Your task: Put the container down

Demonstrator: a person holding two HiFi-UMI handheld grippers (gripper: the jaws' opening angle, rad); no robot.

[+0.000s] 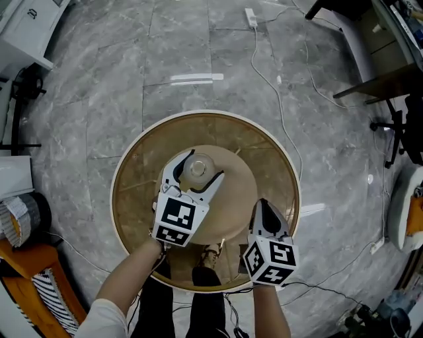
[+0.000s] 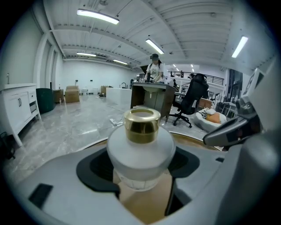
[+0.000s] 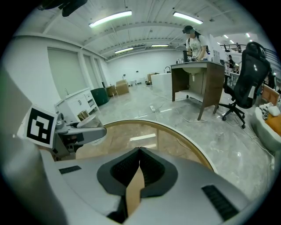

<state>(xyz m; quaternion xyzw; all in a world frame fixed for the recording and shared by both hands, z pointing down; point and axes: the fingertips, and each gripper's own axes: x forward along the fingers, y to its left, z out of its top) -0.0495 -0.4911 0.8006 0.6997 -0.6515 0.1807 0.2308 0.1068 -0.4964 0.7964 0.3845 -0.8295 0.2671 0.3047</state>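
Two tongs: left gripper (image 1: 205,164) clamps container (image 2: 140,147), centre frame; right gripper (image 1: 263,201) pinched shut, empty.
Handling: likely fragile, slippery glass; grip the belly.

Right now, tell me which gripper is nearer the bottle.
Left. The left gripper grips the bottle between its jaws; the right gripper, shut and empty, is apart to the bottle's right.

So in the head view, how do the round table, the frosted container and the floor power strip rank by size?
1. round table, by far largest.
2. frosted container next.
3. power strip smallest, but it lies farther from the camera, so those two are unsure.
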